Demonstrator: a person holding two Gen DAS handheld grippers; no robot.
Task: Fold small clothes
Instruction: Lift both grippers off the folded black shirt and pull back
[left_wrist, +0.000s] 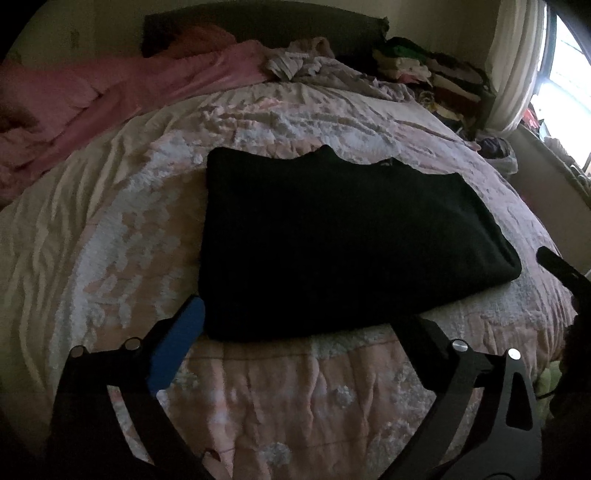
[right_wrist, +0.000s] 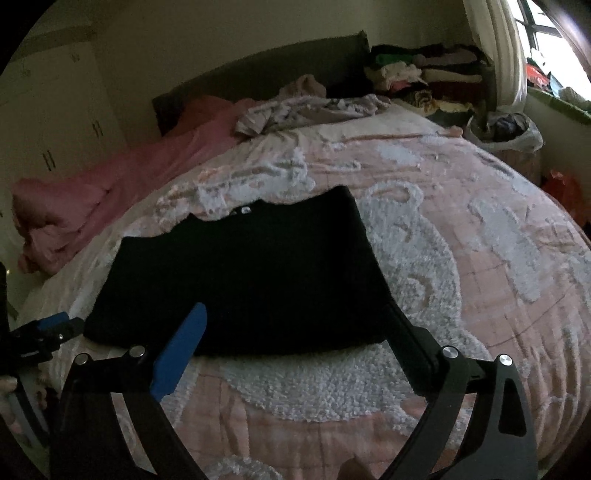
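Observation:
A black garment (left_wrist: 332, 236) lies folded into a flat rectangle on the pink and white bedspread (left_wrist: 110, 229). My left gripper (left_wrist: 299, 314) hangs open and wide over the garment's near edge; its blue finger (left_wrist: 177, 347) sits just off the near left corner, and nothing is gripped. In the right wrist view the same garment (right_wrist: 240, 280) lies ahead, and my right gripper (right_wrist: 293, 310) stands open over its near right part, the blue finger (right_wrist: 181, 350) in front of the cloth. The left gripper (right_wrist: 48, 328) shows at the left edge beside the garment's corner.
A rumpled pink sheet (left_wrist: 92, 99) lies at the far left of the bed, with crumpled pale clothes (left_wrist: 314, 66) near the dark headboard (right_wrist: 258, 70). A stack of clothes (right_wrist: 424, 77) stands at the back right by the curtain (right_wrist: 495, 48). A bagged bin (right_wrist: 509, 129) is beside the bed.

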